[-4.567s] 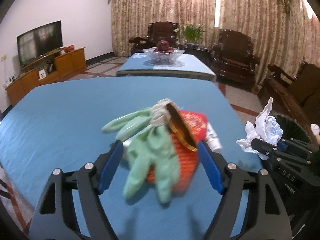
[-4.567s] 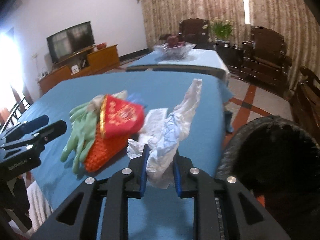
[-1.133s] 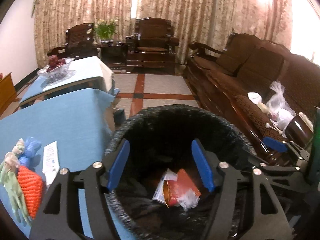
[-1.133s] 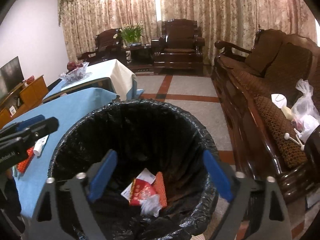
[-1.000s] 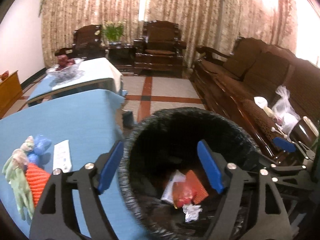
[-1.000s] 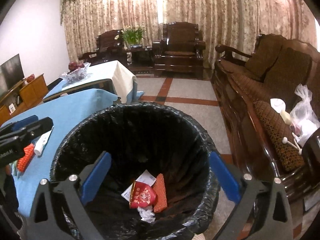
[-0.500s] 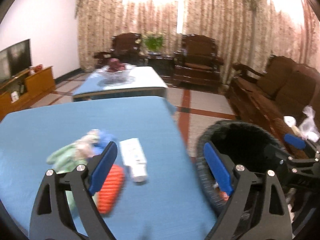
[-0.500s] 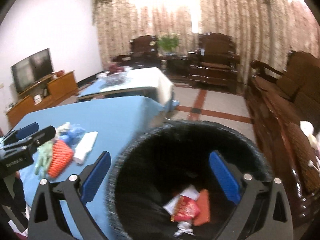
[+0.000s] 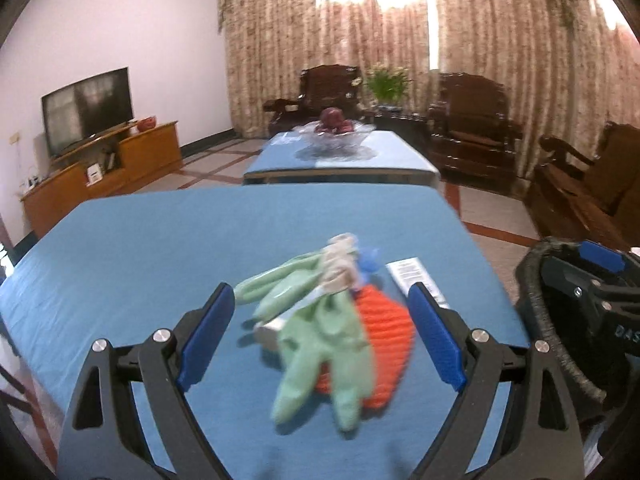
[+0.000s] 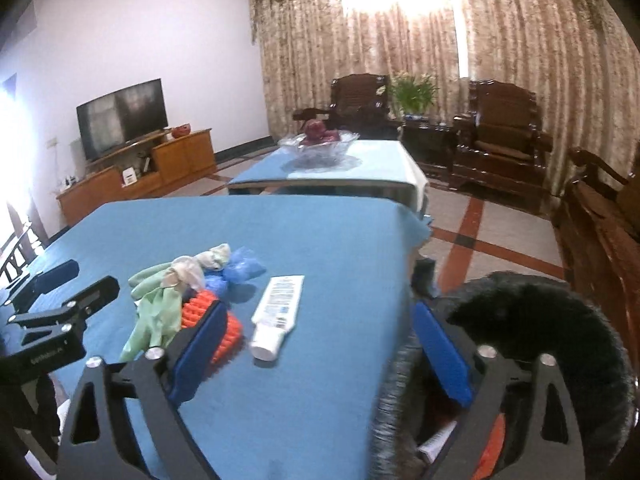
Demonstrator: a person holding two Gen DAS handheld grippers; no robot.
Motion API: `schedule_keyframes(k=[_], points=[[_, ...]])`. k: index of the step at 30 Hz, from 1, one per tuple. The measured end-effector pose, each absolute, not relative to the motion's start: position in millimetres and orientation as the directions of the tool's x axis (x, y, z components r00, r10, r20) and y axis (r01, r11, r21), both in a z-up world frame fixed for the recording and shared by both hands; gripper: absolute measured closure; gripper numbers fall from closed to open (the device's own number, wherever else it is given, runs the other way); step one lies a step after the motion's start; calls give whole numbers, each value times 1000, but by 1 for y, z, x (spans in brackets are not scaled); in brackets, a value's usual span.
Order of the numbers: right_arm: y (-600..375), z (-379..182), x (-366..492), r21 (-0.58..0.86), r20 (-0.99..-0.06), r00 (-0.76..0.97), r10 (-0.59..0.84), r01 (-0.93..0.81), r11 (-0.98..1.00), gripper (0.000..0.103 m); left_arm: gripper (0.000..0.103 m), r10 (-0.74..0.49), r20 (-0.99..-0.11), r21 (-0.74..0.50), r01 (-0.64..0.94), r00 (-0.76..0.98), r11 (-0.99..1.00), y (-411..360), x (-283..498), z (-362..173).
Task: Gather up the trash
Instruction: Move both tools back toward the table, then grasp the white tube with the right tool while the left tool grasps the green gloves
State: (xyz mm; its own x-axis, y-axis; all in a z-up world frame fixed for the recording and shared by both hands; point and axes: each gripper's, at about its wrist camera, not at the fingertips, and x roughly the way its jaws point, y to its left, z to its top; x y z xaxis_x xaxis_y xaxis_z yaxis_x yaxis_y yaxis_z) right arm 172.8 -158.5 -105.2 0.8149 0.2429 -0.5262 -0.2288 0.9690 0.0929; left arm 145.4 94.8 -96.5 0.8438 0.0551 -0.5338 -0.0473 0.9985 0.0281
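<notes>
A pile of trash lies on the blue table [image 9: 160,248]: a pale green rubber glove [image 9: 320,332], an orange foam net [image 9: 384,332], a blue crumpled bag [image 10: 240,270] and a white tube [image 10: 280,304]. My left gripper [image 9: 320,332] is open and empty, its jaws either side of the glove and net, low over the table. My right gripper [image 10: 316,348] is open and empty, over the table's right edge near the tube. The black-lined trash bin [image 10: 532,320] stands right of the table and holds red and white scraps.
A second blue table with a glass fruit bowl [image 9: 338,136] stands beyond. Dark wooden armchairs [image 9: 472,136] and a sofa [image 9: 584,192] line the right side. A TV [image 9: 86,108] on a wooden cabinet is at the left.
Both grippers swung left from above the bin back to the table. The left one now frames the glove and net; the right one has left the bin mouth and faces the tube.
</notes>
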Motion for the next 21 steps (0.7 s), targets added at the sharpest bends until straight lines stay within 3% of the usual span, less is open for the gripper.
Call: schedule_keyframes(k=[7, 21], points=[[-122, -147, 202, 101, -593, 764, 252, -241, 965, 31, 20, 89, -559, 26, -89, 824, 996, 118, 152, -119], [-102, -195, 249, 112, -735, 639, 230, -220, 969, 44, 20, 101, -592, 24, -108, 800, 994, 138, 164, -145]])
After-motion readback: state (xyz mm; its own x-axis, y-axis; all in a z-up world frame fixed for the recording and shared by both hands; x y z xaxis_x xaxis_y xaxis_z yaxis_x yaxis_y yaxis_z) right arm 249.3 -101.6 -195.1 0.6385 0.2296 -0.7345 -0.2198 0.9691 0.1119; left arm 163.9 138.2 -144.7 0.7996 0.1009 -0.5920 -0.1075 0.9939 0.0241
